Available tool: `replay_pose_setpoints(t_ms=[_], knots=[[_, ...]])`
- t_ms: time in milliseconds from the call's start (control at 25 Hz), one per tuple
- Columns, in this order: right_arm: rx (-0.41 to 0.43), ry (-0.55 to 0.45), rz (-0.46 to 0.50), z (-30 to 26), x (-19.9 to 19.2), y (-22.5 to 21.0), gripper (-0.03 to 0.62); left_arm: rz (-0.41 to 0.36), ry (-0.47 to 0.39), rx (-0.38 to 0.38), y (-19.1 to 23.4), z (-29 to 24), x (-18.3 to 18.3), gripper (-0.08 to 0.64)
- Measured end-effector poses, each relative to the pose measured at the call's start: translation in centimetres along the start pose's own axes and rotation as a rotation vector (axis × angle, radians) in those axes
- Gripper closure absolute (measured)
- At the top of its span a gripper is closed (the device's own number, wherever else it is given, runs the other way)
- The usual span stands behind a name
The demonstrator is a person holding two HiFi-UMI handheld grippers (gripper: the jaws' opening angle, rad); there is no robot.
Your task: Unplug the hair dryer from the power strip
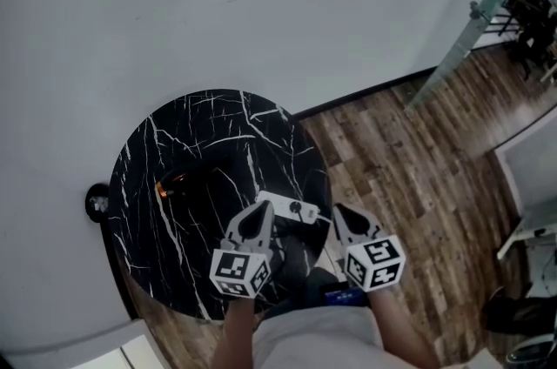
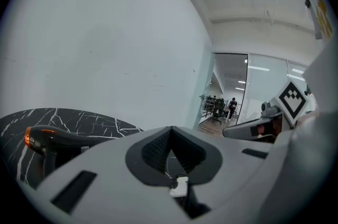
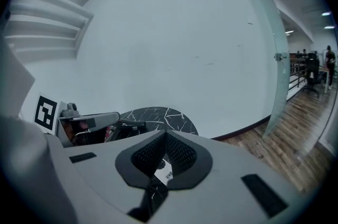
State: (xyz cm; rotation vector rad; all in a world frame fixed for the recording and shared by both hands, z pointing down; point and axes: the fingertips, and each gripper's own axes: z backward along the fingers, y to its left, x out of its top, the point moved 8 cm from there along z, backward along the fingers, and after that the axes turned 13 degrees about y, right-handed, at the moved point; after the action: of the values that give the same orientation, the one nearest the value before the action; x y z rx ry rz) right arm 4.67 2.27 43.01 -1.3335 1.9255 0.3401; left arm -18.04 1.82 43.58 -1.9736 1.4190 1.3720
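The hair dryer (image 1: 193, 184) lies on the black marble counter (image 1: 174, 128), so dark I make out only its orange end. Beside it is the white power strip (image 1: 291, 208); I cannot trace the cord. My left hand-held gripper (image 1: 259, 211) and right hand-held gripper (image 1: 341, 215) flank the strip, jaws together, empty.

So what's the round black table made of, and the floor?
The table looks like polished black marble, or a marble-look top: white veins, slight sheen. The floor looks like brown wood planks, maybe laminate: grain and seams show.
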Motion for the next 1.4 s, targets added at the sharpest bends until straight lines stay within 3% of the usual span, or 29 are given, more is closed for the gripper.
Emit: replay_pose_setpoints(t_ms=[200, 320, 440, 560, 680, 1000, 1320, 1400], knots=[[0.006, -0.014, -0.006, 1.4, -0.9, -0.6, 0.594, -0.036, -0.013, -0.010, -0.8, 0.4, 0.3, 0.558], [-0.015, -0.027, -0.049, 1.7, -1.2, -0.9, 0.594, -0.036, -0.015, -0.009, -0.8, 0.7, 0.3, 0.558], [0.015, -0.037, -0.087, 1.7, -1.5, -0.7, 0.594, -0.037, -0.020, -0.010, -1.1, 0.7, 0.4, 0.558], [-0.035, -0.027, 0.045, 1.7, -1.4, 0.1, 0.594, -0.046, -0.018, -0.016, -1.4, 0.4, 0.5, 0.558], [-0.067, 0.046, 0.182, 1.4, -1.0, 1.7, 0.592, -0.055, -0.006, -0.010, -1.4, 0.2, 0.4, 0.558], [-0.004, -0.006, 0.068, 0.0, -1.8, 0.1, 0.594, -0.086, 0.036, 0.010, -1.0, -0.3, -0.4, 0.558], [0.015, -0.012, 0.121, -1.4, -1.6, -0.2, 0.594, -0.083, 0.078, -0.031, -0.5, -1.6, -1.0, 0.558], [0.018, 0.001, 0.132, -1.7, -1.5, -0.1, 0.594, -0.136, 0.103, -0.018, -0.6, -2.0, -1.2, 0.558]])
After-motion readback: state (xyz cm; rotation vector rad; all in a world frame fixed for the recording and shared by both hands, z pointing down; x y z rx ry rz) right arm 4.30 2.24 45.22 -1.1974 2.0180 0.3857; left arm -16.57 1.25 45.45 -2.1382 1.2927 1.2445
